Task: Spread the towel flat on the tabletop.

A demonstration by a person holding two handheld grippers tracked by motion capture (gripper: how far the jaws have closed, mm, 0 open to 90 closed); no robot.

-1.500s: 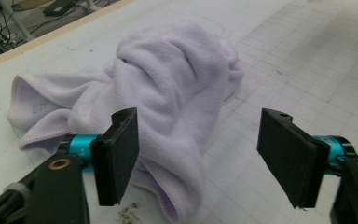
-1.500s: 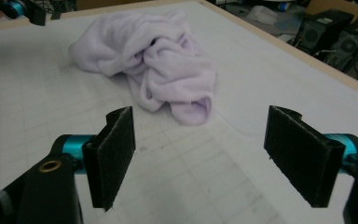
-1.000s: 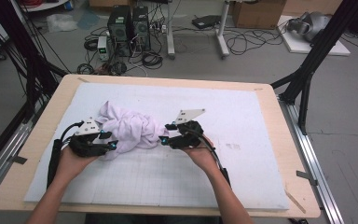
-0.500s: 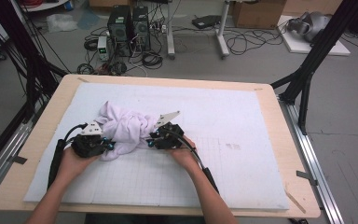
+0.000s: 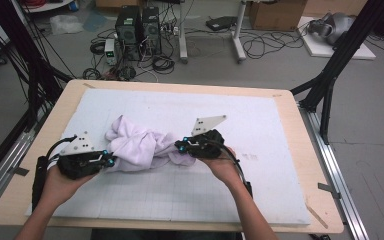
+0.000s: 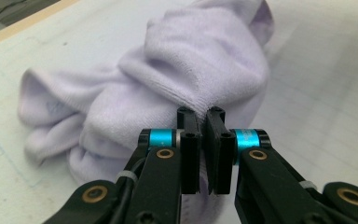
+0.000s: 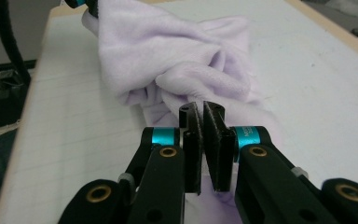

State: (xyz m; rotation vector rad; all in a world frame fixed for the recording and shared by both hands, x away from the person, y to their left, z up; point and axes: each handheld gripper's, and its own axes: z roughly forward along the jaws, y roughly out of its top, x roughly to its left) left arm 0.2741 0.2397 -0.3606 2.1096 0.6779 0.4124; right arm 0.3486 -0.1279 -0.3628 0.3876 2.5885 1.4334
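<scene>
A: The towel (image 5: 142,145), pale lilac and bunched into a thick rope, lies on the white mat (image 5: 260,120), a little left of the middle and nearer the person's side than the far edge.

B: Which way does it run?

A: Its long axis runs roughly left to right across the table in the high view, the left part humped up, the right end thinning toward the right gripper (image 5: 181,146).

B: And the grippers?

A: The left gripper (image 5: 111,161) sits at the towel's left end, the right one at its right end. Both have just been closing. In the left gripper view its jaws stand pressed nearly together with a fold of cloth (image 6: 186,70) pinched at their tips. In the right gripper view the jaws are likewise drawn in on a thin edge of the fabric (image 7: 186,65).

B: Sure about the grip on the right?

A: Fairly; the cloth seems to pass between the pads, though the jaws hide most of the contact.

B: Room to move?

A: Plenty. The mat is bare to the right of the towel as far as the wooden table's (image 5: 310,165) right edge, and there is a wide bare band beyond it toward the far edge. On the near side a strip of mat lies between the towel and the person's forearms. The left gripper is closer to the mat's left border than the right one is to the opposite border.
</scene>
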